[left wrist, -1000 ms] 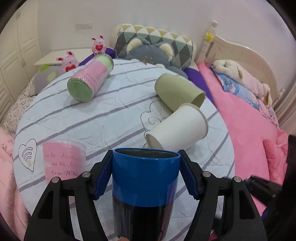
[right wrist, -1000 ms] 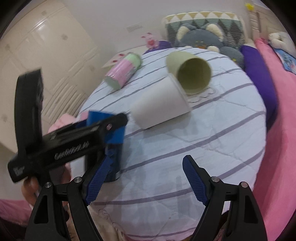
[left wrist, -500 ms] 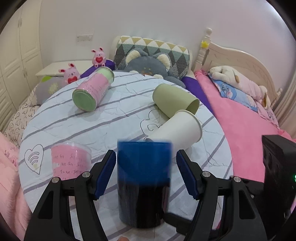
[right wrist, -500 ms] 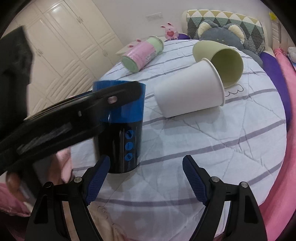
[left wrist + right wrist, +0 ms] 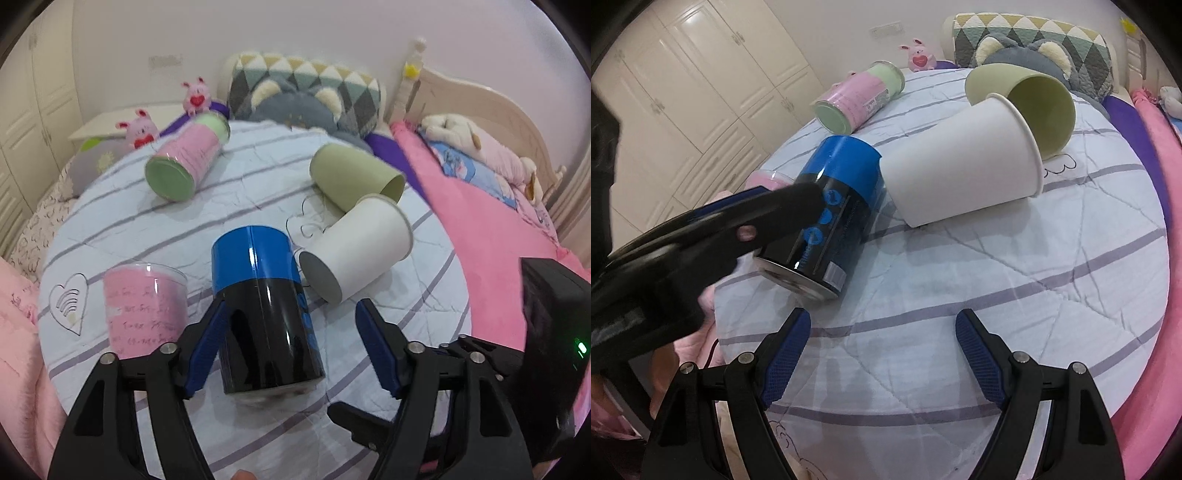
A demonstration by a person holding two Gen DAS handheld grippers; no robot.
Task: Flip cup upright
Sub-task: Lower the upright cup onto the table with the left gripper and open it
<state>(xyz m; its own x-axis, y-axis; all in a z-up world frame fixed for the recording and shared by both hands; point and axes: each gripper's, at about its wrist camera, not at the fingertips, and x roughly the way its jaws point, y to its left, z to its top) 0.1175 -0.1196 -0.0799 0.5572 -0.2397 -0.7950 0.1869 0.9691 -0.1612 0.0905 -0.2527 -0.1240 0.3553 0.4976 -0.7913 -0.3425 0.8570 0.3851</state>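
On the round striped tabletop (image 5: 110,229), a blue-and-black cup (image 5: 264,310) sits between the spread fingers of the left tool (image 5: 291,354).

Neither pad of the left tool clearly presses the cup: the right pad stands apart from it, and the left pad is just beside its wall, so the tool is open. From the right wrist view the cup (image 5: 831,218) leans, its blue end toward the white cup (image 5: 964,173), its metal base lifted toward the camera. The right tool (image 5: 882,354) is open and empty, hovering over bare cloth near the cup. The white cup lies on its side against an olive cup (image 5: 1027,107), also on its side. A pink-and-green can (image 5: 188,162) lies farther back; a clear pink cup (image 5: 144,306) stands just left of the blue one.
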